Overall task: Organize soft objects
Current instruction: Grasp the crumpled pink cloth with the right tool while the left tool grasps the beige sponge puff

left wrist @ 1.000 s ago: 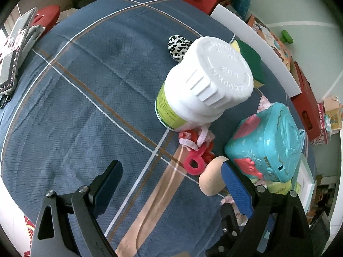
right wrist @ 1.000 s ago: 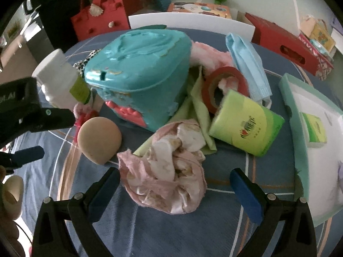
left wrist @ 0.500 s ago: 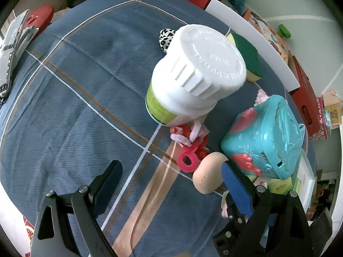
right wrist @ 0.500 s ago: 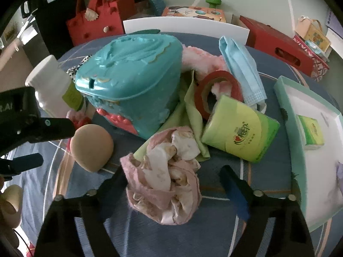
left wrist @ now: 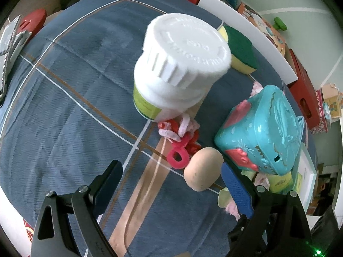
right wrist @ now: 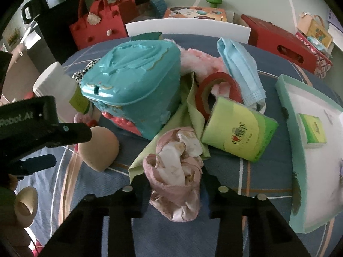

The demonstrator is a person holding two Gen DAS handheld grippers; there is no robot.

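Note:
My right gripper [right wrist: 174, 189] is shut on a crumpled pink cloth [right wrist: 175, 180], which bunches up between its jaws just above the blue plaid tablecloth [right wrist: 235, 182]. A green cloth [right wrist: 193, 115], a pink fluffy item [right wrist: 199, 62] and a blue face mask [right wrist: 238, 68] lie behind it. My left gripper [left wrist: 171, 184] is open and empty, hovering over the tablecloth [left wrist: 64, 107] near a beige sponge puff [left wrist: 202, 171] and red and pink hair ties [left wrist: 180, 132].
A white bottle [left wrist: 178, 64], a teal plastic box [left wrist: 261, 132], a red tape roll [right wrist: 216, 90], a green tissue pack [right wrist: 238, 135] and a green-yellow sponge [left wrist: 240, 49] stand on the table. A teal tray [right wrist: 289, 150] lies at the right with a small tissue pack [right wrist: 313, 130].
My right gripper moved forward and closed on the pink cloth, squeezing it upward. My left gripper moved a little closer to the bottle and hair ties, still open.

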